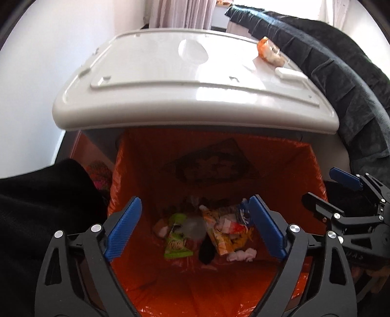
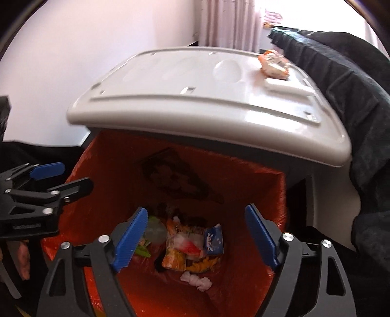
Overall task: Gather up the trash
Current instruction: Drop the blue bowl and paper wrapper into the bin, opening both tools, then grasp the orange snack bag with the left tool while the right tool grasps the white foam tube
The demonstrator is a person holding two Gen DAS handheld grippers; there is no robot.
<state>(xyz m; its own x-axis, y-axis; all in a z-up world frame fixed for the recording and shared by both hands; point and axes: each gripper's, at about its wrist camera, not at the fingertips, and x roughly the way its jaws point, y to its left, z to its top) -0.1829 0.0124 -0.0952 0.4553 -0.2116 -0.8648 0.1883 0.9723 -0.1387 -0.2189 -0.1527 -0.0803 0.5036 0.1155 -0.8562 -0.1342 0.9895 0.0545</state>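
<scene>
An open trash bin with an orange liner [image 1: 151,170] [image 2: 243,185] is right below both grippers. Its grey lid [image 1: 190,80] [image 2: 195,97] stands raised behind the opening. Wrappers, tissues and other trash [image 1: 214,231] [image 2: 192,246] lie at the bottom. My left gripper [image 1: 195,226] is open and empty over the opening; it also shows in the right wrist view [image 2: 70,178]. My right gripper [image 2: 196,236] is open and empty over the opening; it also shows in the left wrist view [image 1: 324,190]. An orange and white wrapper [image 1: 270,52] [image 2: 274,64] lies on the lid's far right corner.
A dark cloth-covered piece of furniture [image 1: 341,80] [image 2: 353,102] runs along the bin's right side. A white wall [image 1: 36,73] is to the left. A curtain [image 1: 185,12] hangs behind. Black fabric [image 1: 43,200] lies at the left of the bin.
</scene>
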